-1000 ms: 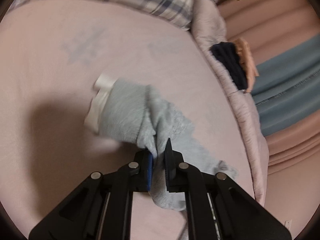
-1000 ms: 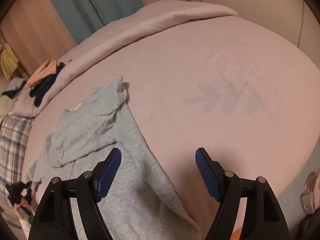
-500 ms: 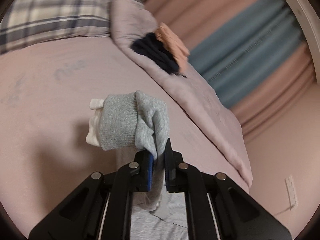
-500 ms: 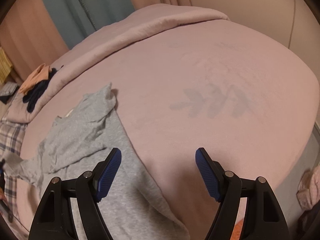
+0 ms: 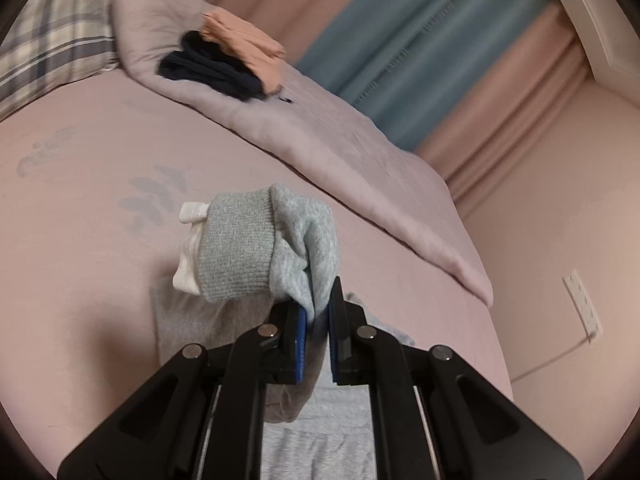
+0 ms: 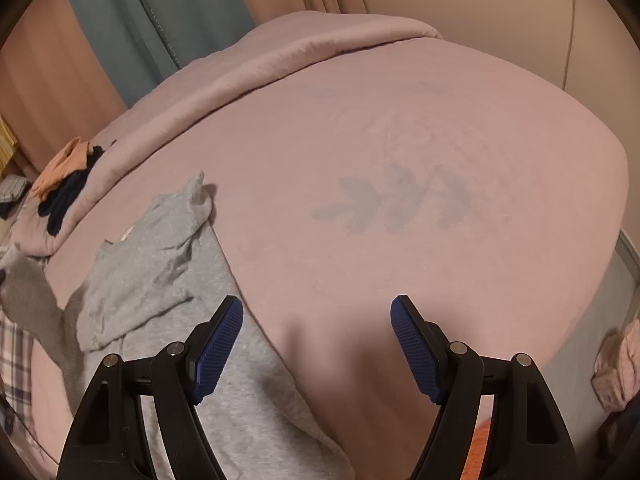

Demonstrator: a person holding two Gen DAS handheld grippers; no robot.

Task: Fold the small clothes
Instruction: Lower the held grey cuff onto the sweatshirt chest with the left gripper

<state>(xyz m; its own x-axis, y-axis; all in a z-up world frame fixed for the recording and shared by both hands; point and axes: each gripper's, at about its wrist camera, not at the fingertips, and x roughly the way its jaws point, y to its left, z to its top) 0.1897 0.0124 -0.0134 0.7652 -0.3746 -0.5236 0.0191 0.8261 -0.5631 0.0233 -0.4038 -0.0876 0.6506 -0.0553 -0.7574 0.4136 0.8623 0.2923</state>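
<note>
A small grey sweatshirt (image 6: pixel 168 280) lies on the pink bed sheet (image 6: pixel 400 140), one sleeve folded across its body. My left gripper (image 5: pixel 318 320) is shut on the other sleeve (image 5: pixel 280 248) near its ribbed grey cuff, which has a white inner cuff (image 5: pixel 190 248) poking out. It holds the sleeve lifted above the sweatshirt's body (image 5: pixel 320 440). That raised sleeve shows blurred at the left edge of the right wrist view (image 6: pixel 24 292). My right gripper (image 6: pixel 316 352) is open and empty, hovering over the sweatshirt's right edge and the bare sheet.
A rolled pink duvet (image 5: pixel 320 132) runs along the bed's far side, with dark and orange clothes (image 5: pixel 224 60) piled on it. A plaid pillow (image 5: pixel 52 36) lies at the head. Curtains (image 5: pixel 420 48) and a wall stand behind. Pale clothes (image 6: pixel 616 368) lie off the bed's right edge.
My left gripper has lifted the sleeve off the sheet and swung it towards the duvet side. My right gripper has stayed open and shifted slightly over the sweatshirt's edge.
</note>
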